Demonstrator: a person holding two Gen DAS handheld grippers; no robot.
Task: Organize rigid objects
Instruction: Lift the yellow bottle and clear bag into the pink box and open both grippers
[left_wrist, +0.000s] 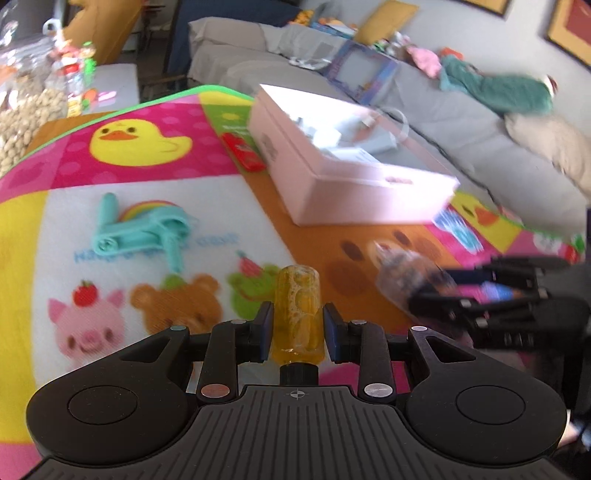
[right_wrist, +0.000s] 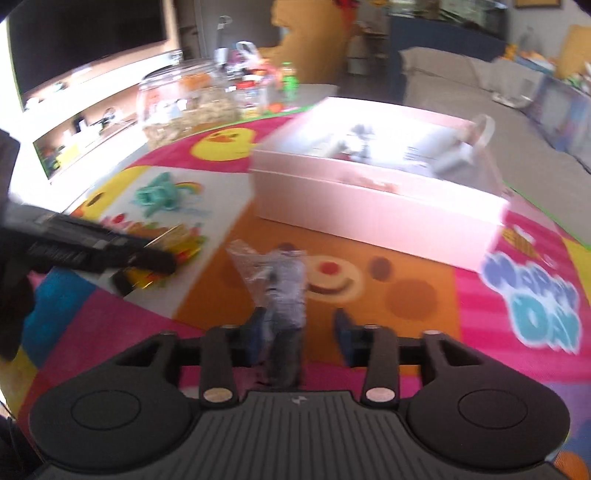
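My left gripper (left_wrist: 297, 314) is shut on a clear yellow cylinder (left_wrist: 297, 291) with a black cap at its near end, both blue pads pressing its sides above the play mat. In the right wrist view that gripper (right_wrist: 155, 262) shows blurred at the left with the yellow piece (right_wrist: 177, 240). My right gripper (right_wrist: 300, 317) is open. A clear plastic packet (right_wrist: 286, 284) with a grey-and-dark item inside lies between its fingers, close to the left pad and apart from the right one. The left wrist view shows this packet (left_wrist: 402, 273) in front of the right gripper (left_wrist: 476, 291).
An open pink box (left_wrist: 351, 173) holding several small items stands on the colourful mat (left_wrist: 147, 110). A teal toy (left_wrist: 147, 229) lies left, and a red item (left_wrist: 243, 151) lies beside the box. A jar of nuts (right_wrist: 184, 99) and a grey sofa (left_wrist: 461, 122) border the mat.
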